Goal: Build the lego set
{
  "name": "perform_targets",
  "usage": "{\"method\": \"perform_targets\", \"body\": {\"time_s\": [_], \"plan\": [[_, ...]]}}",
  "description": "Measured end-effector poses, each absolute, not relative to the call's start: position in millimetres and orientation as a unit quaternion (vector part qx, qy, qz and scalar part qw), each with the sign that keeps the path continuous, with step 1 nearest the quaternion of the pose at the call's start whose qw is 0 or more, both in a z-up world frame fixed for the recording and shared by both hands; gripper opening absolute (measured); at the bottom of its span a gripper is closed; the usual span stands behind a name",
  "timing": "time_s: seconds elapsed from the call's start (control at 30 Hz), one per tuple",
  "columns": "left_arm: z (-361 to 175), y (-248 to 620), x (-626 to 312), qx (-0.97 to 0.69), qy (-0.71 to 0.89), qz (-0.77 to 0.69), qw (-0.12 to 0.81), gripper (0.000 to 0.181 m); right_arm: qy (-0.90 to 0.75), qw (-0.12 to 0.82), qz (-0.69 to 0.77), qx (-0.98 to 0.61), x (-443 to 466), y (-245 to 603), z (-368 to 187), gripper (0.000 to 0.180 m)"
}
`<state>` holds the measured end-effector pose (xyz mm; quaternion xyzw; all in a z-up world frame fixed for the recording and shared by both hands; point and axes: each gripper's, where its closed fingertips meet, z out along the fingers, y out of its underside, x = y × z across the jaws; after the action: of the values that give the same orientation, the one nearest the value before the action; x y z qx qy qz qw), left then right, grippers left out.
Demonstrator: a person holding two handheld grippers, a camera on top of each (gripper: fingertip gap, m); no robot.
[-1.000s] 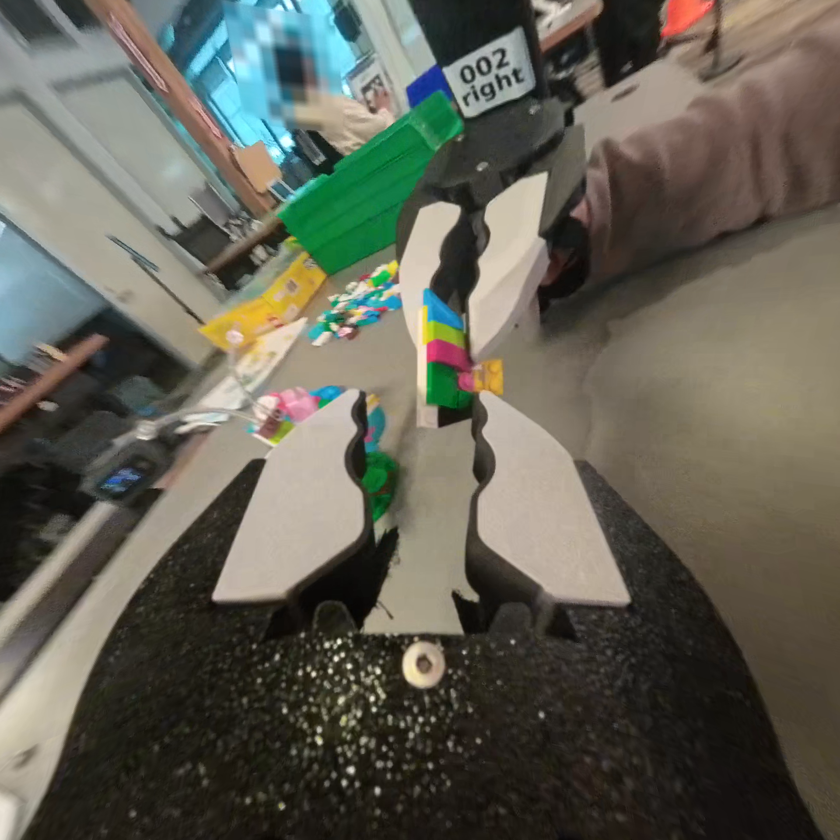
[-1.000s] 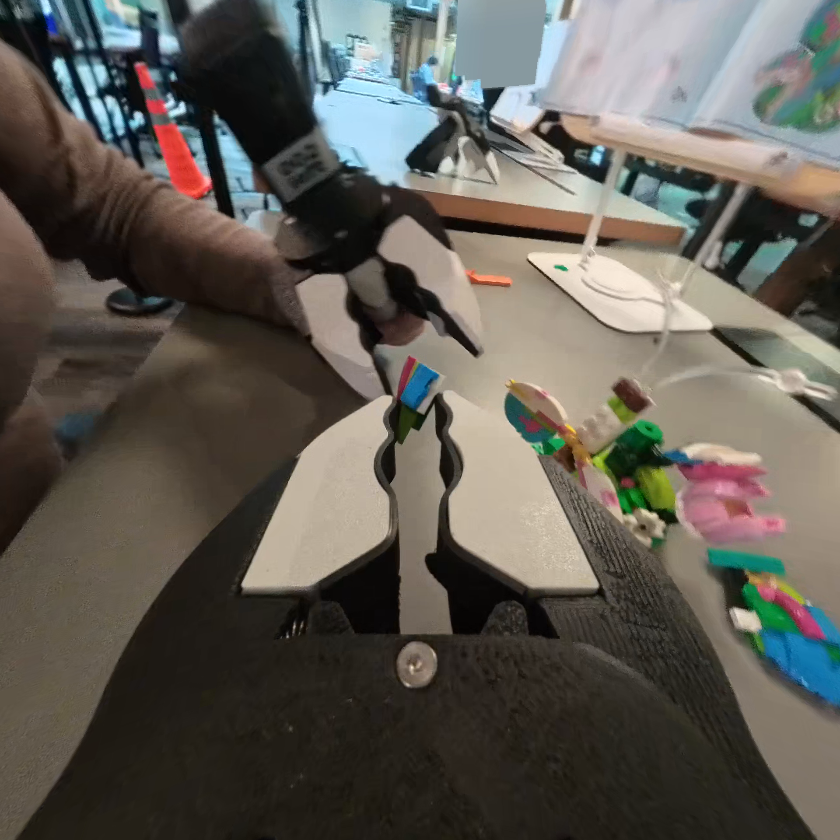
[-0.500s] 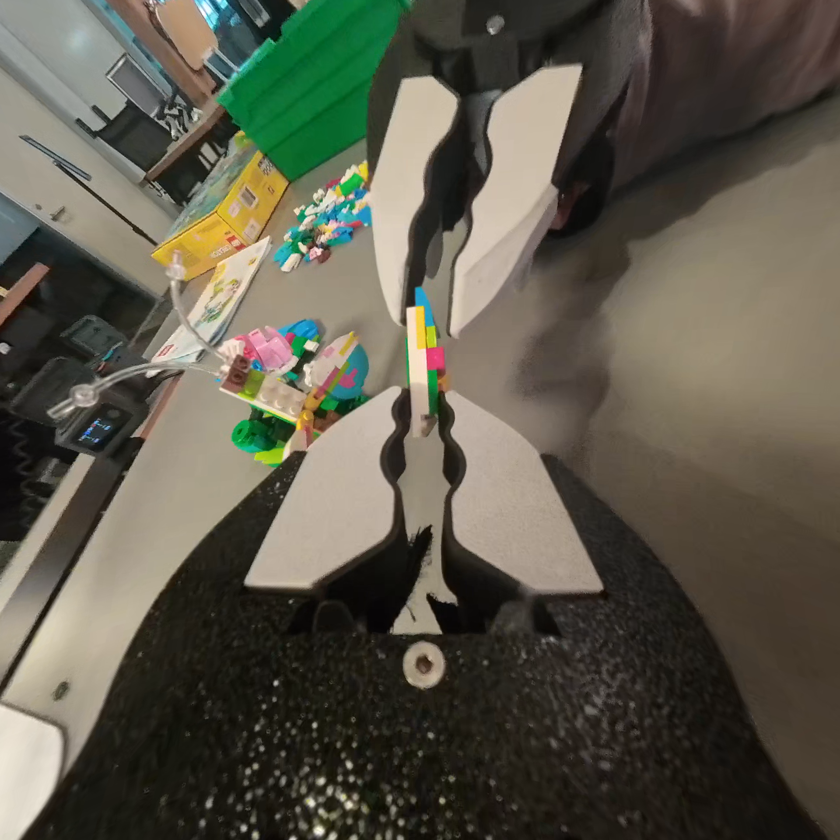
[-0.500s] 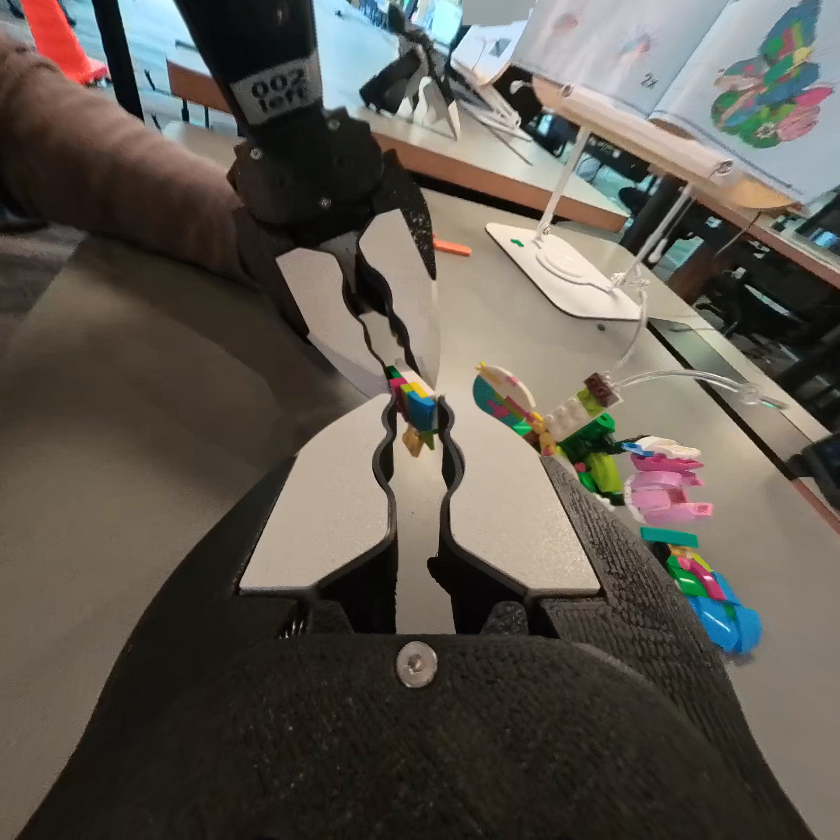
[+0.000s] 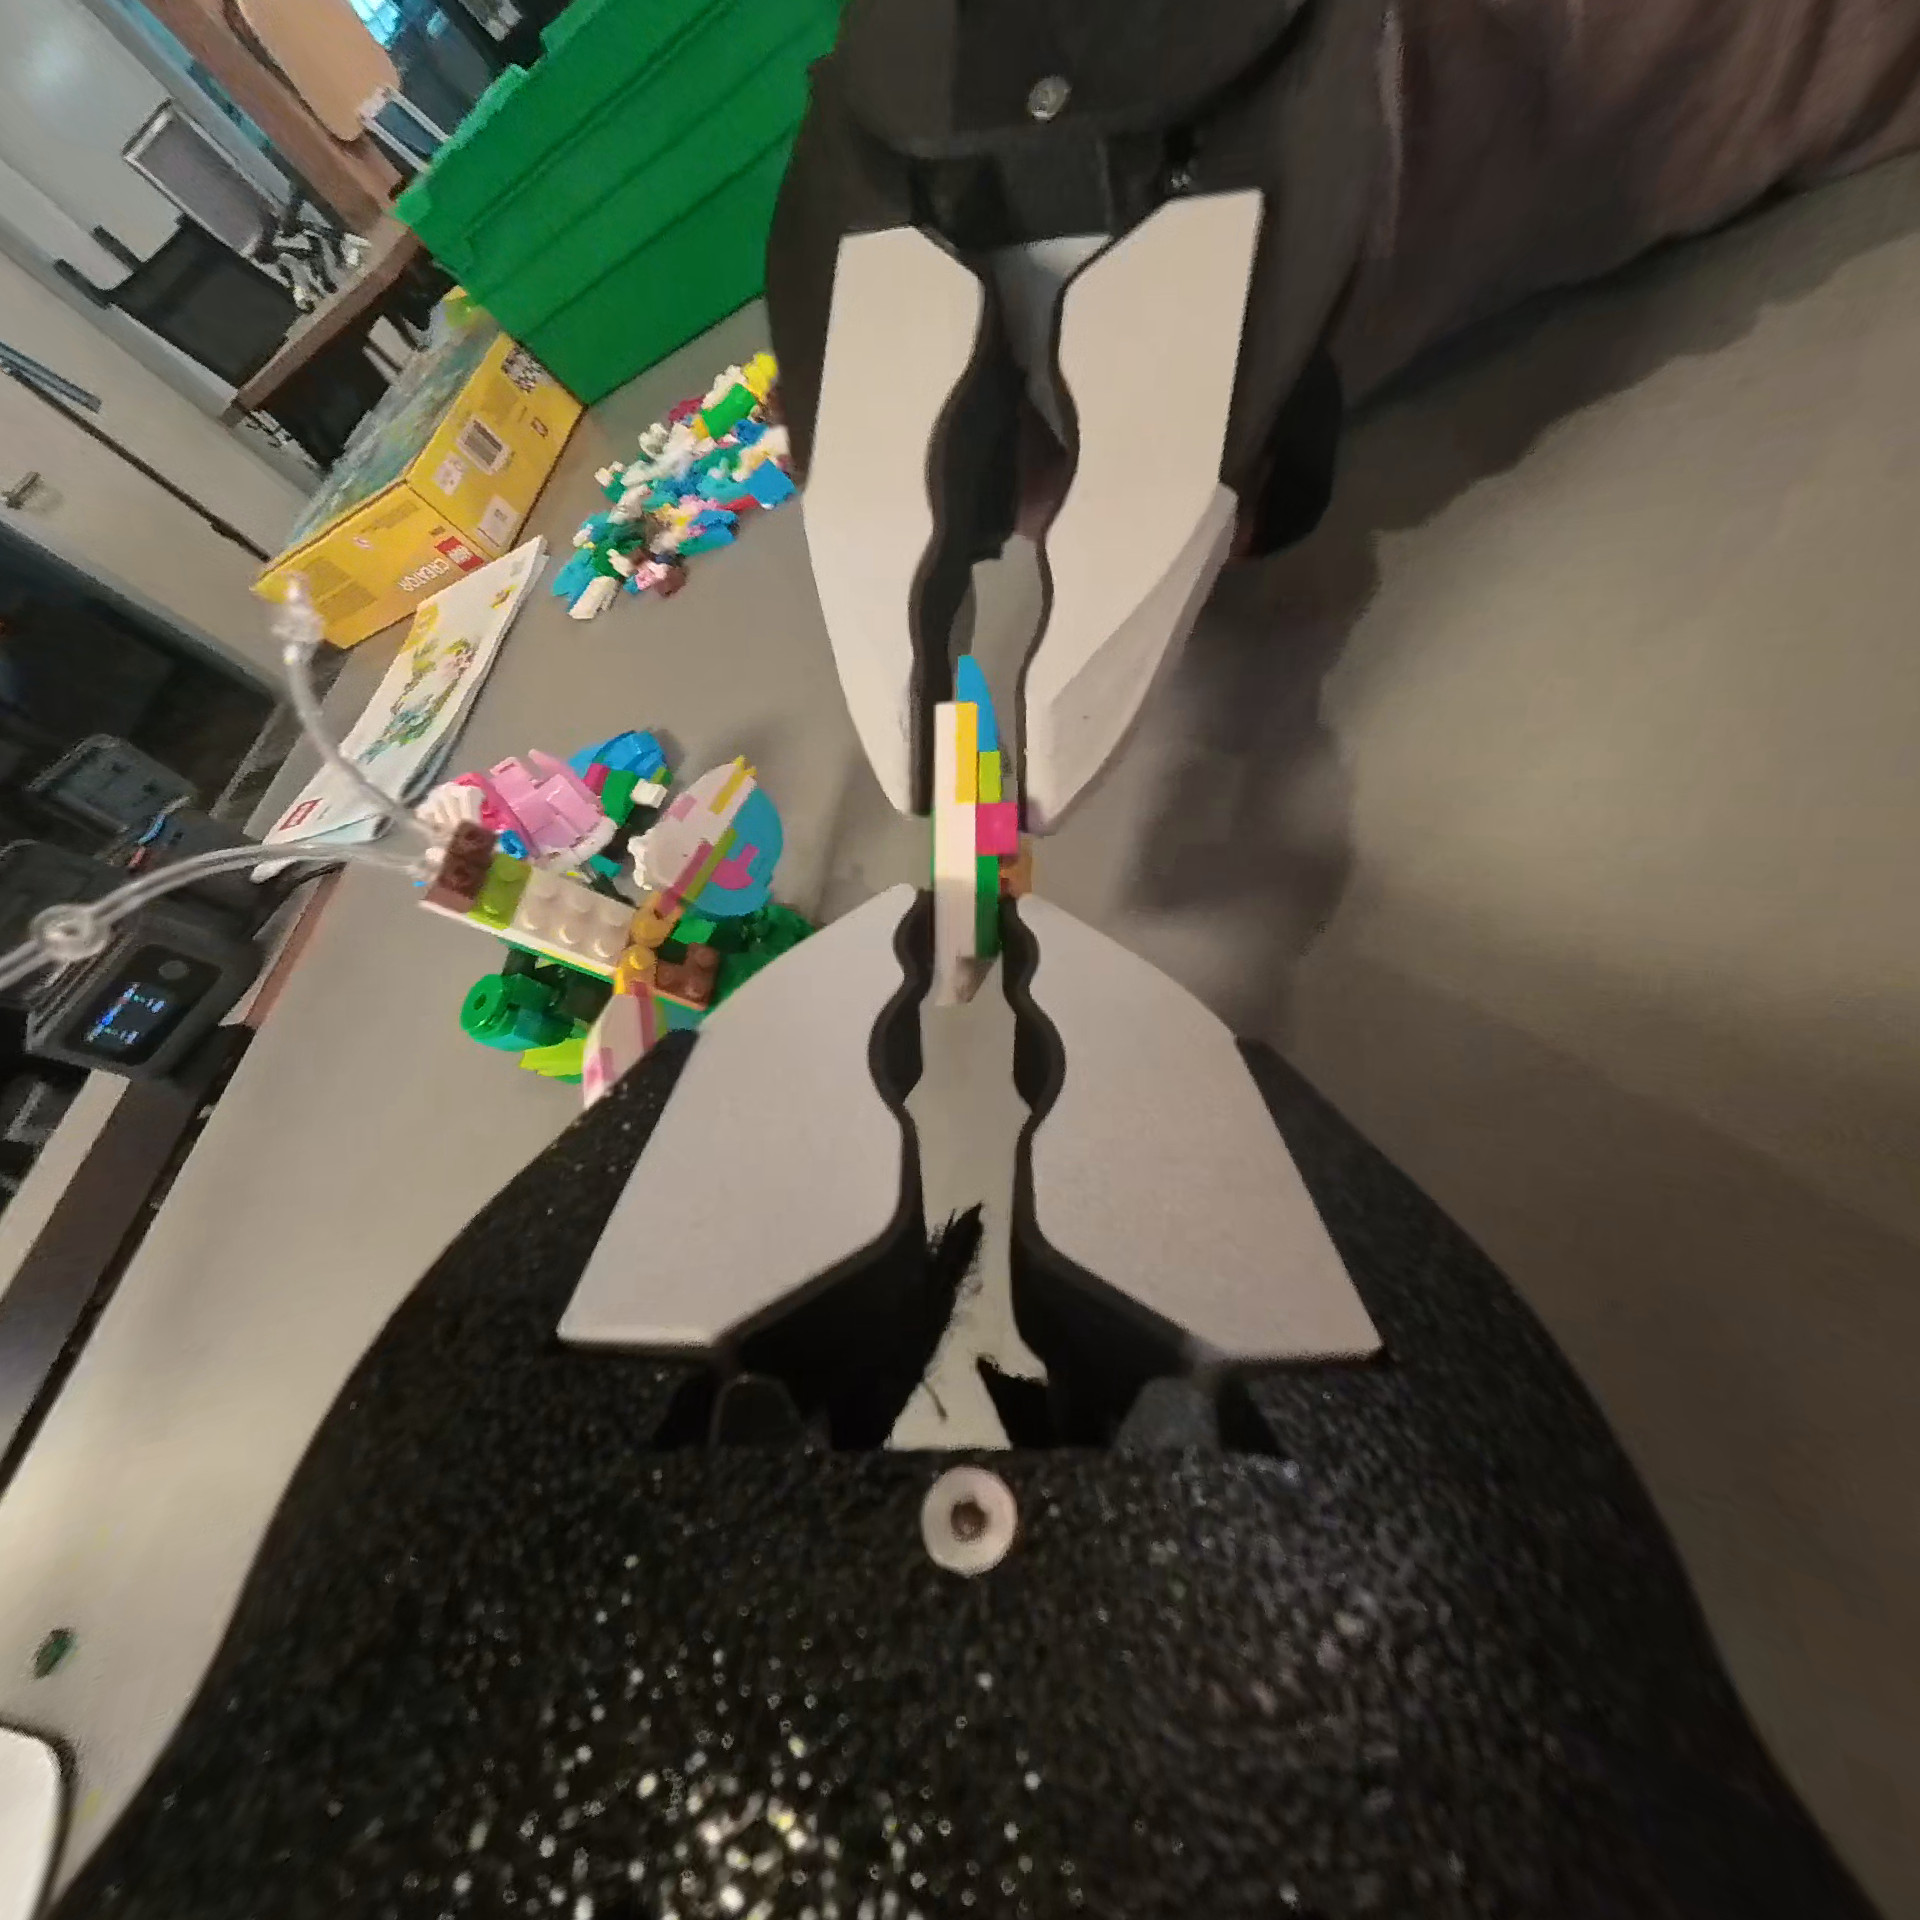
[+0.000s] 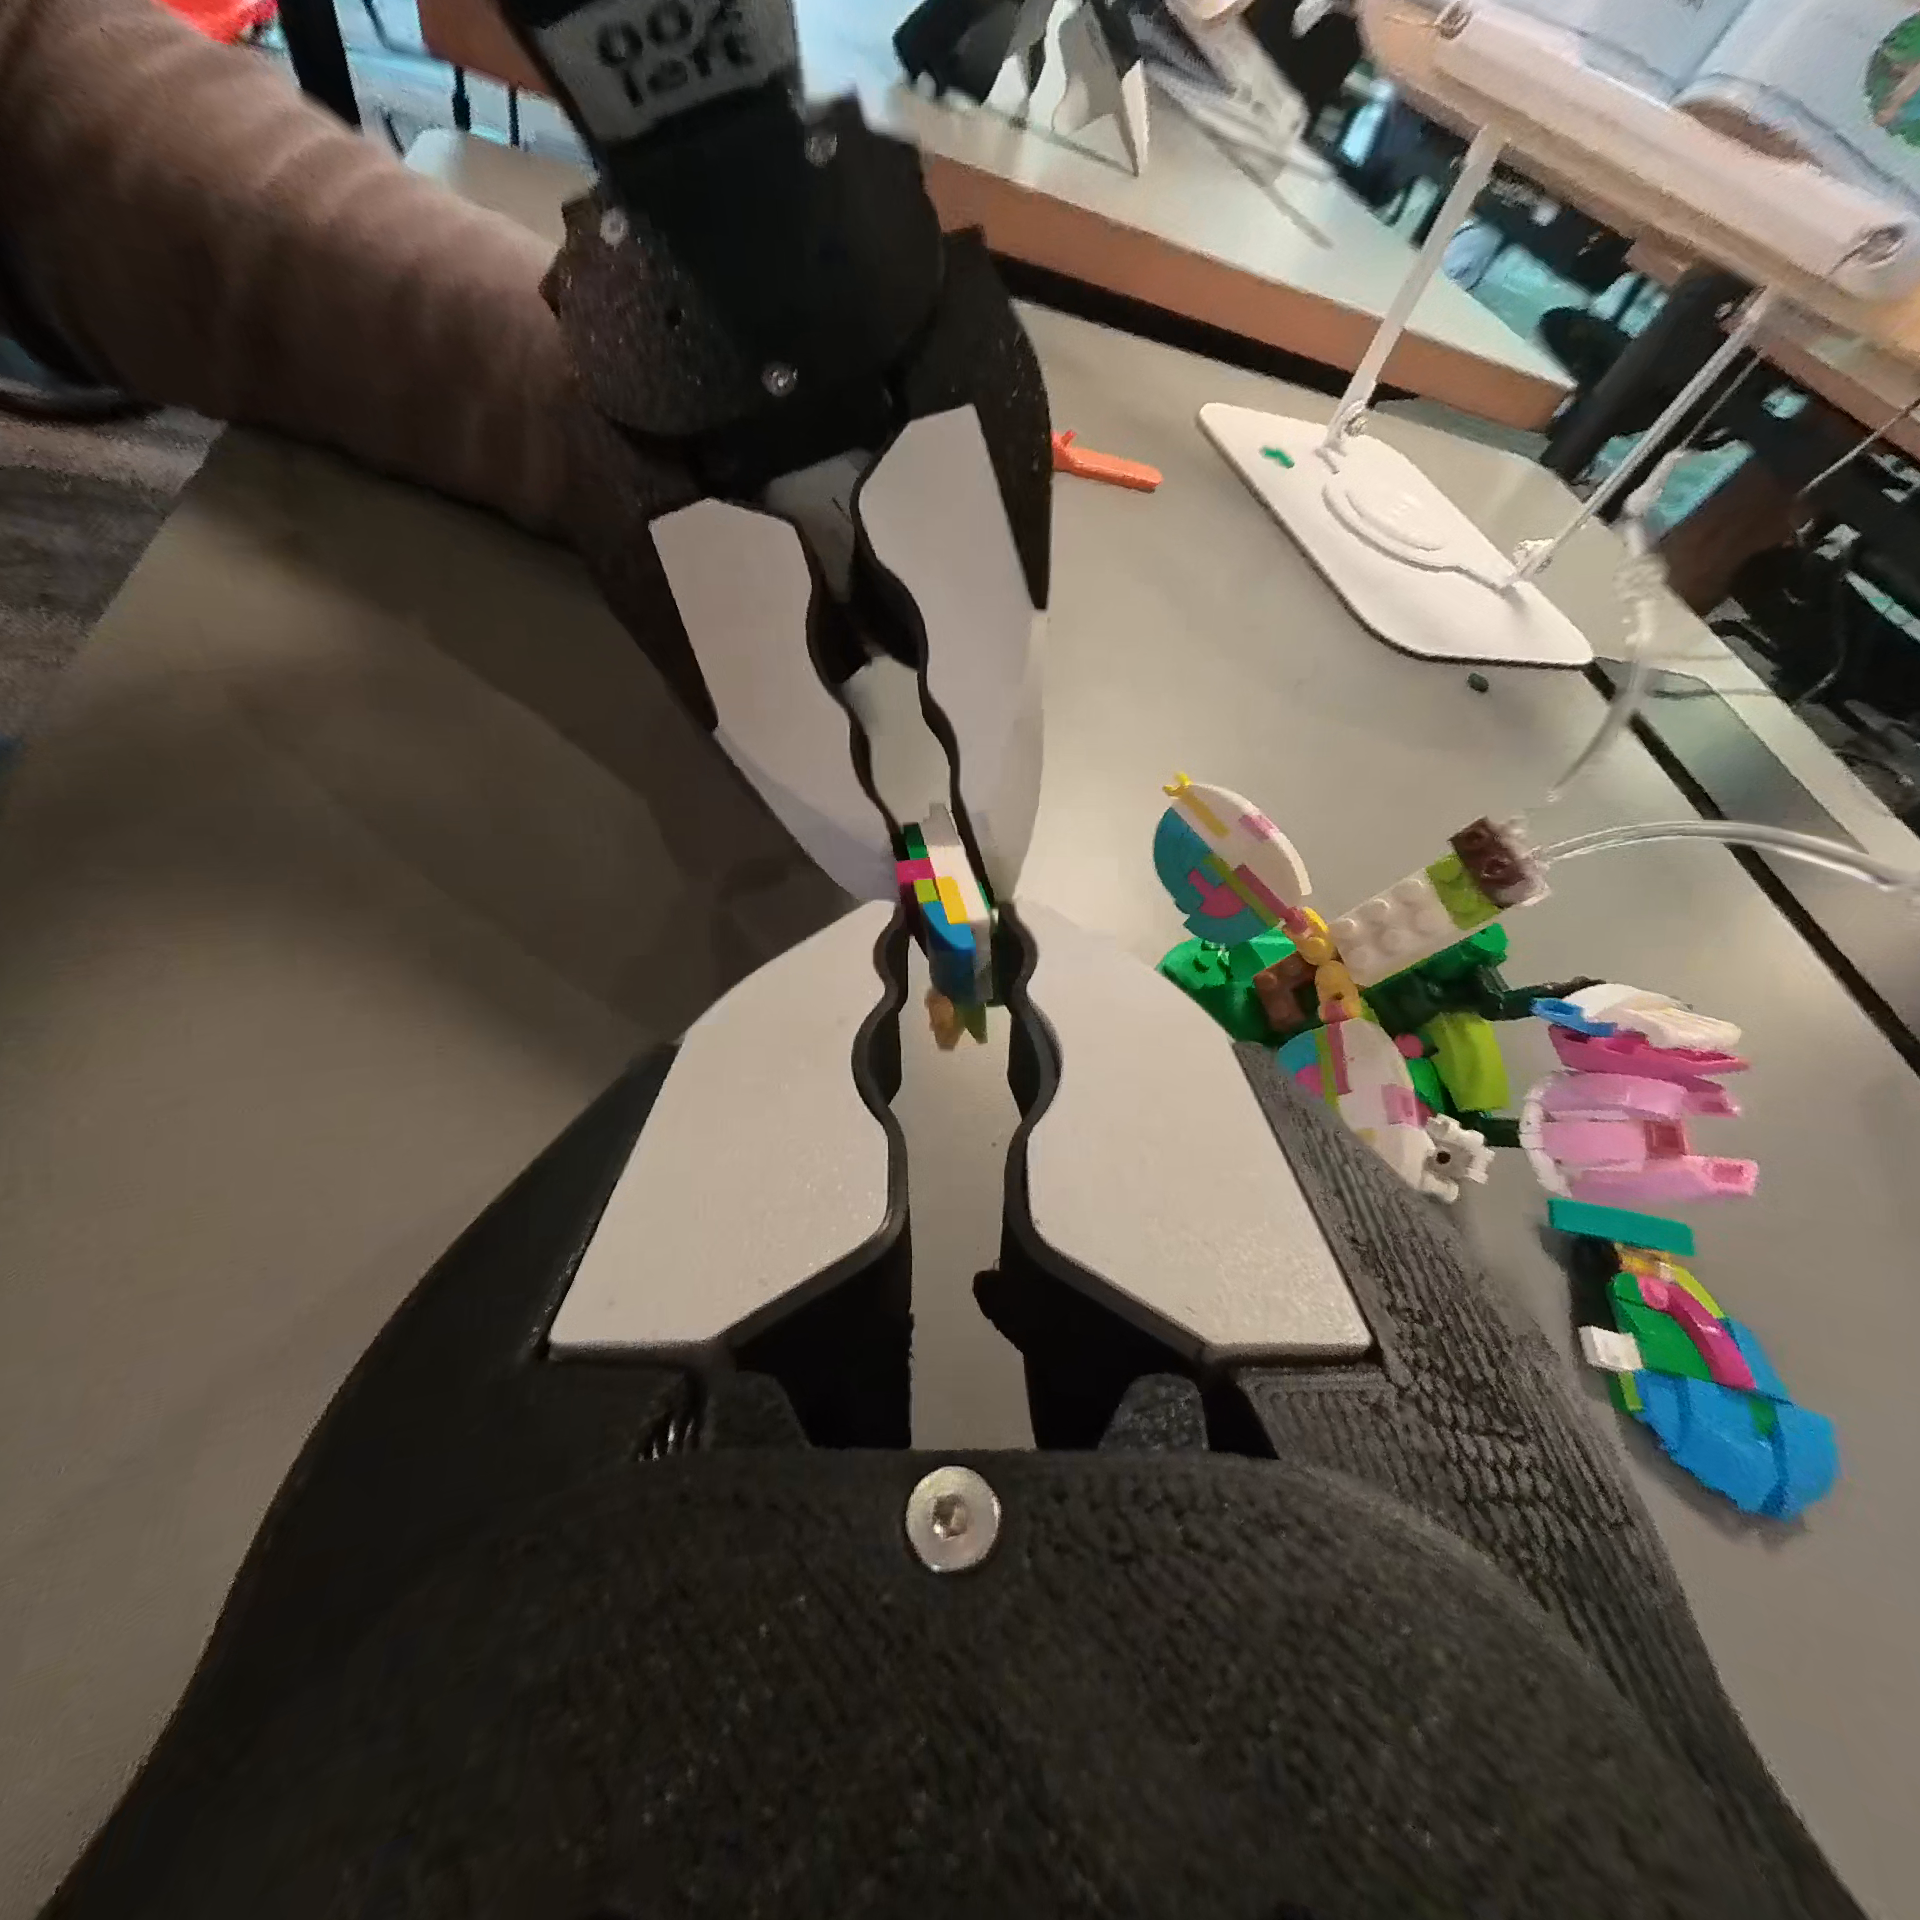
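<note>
Table (image 5: 1558, 1039) carries the butterfly model (image 6: 1351, 966), just right of the grippers in the right wrist view. Left gripper (image 5: 961, 914) and right gripper (image 6: 951, 935) meet tip to tip, each clamped on one end of the striped wing piece (image 5: 971, 842), its long axis running between them.

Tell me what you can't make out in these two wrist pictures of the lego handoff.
- Small multicoloured lego piece: both views show it mostly edge-on, ends hidden between the fingers of the left gripper and right gripper; which one bears it is unclear.
- Butterfly model: the right gripper's body covers its near side.
- Loose brick pile: too small, partly behind the right gripper.
</note>
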<state>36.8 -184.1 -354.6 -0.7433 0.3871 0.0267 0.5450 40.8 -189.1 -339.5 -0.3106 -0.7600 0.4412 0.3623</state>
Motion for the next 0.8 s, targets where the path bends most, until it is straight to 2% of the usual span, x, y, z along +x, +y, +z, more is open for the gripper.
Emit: {"method": "perform_targets", "body": {"time_s": [0.03, 0.1, 0.3, 0.4, 0.6, 0.8], "plan": [[-351, -182, 34, -0.744, 0.371, 0.031, 0.555, 0.014, -0.752, 0.369, 0.444, -0.319, 39, -187, -336, 0.014], [-345, -176, 26, -0.735, 0.354, 0.076, 0.573, 0.026, -0.737, 0.375, 0.448, -0.339, 36, -181, -333, 0.013], [-338, -174, 23, -0.7, 0.376, 0.164, 0.584, 0.022, -0.717, 0.373, 0.464, -0.362, 32, -178, -329, 0.013], [-339, -174, 25, -0.713, 0.361, 0.131, 0.587, 0.03, -0.72, 0.364, 0.473, -0.354, 34, -181, -329, 0.013], [-347, -181, 39, -0.742, 0.354, -0.005, 0.569, 0.016, -0.723, 0.33, 0.504, -0.338, 41, -186, -331, 0.013], [-345, -179, 27, -0.761, 0.321, -0.005, 0.564, 0.012, -0.721, 0.396, 0.458, -0.336, 37, -175, -328, 0.015]]}}
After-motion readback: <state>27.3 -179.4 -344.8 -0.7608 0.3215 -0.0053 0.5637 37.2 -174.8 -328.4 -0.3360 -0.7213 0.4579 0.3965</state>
